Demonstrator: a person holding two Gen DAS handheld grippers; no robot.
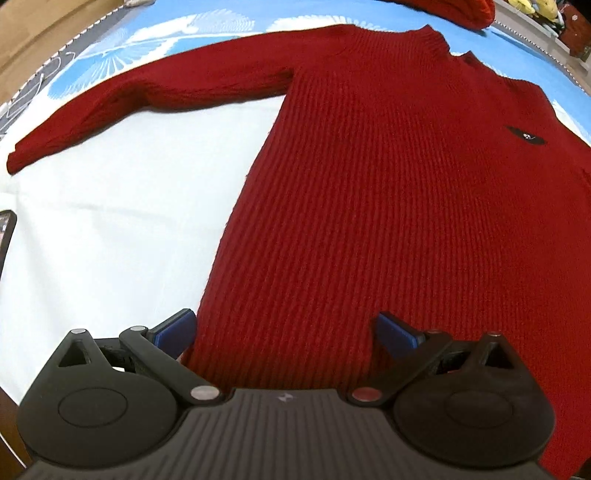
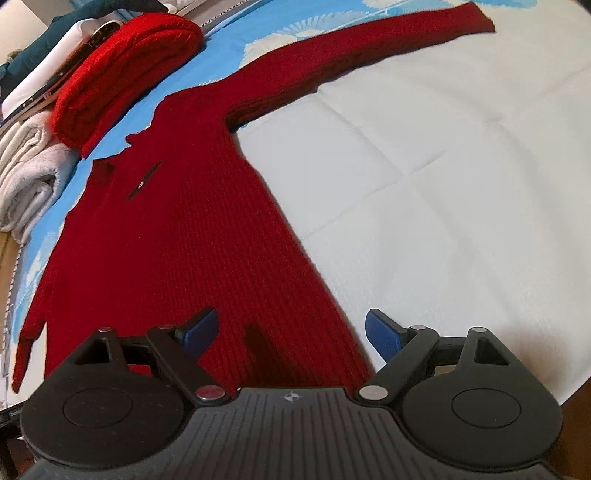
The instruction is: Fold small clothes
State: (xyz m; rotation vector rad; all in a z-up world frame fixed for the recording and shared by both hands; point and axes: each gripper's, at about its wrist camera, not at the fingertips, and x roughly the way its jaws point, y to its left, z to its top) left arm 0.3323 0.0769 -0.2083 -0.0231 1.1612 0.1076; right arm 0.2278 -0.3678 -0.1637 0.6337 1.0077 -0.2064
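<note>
Two tools, my left tool (image 1: pixel 284 332) and right tool (image 2: pixel 291 332), wide open, empty | red sweater (image 1: pixel 388 192) flat on bed (image 1: pixel 110 229) | soft, limp knit; I judge near hem corners best.

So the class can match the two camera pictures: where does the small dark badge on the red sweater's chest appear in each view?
Left wrist view: badge at the right edge, upper part.
Right wrist view: badge left of centre, upper half.
Shared landmark: the folded red garment beyond the sweater's collar.
</note>
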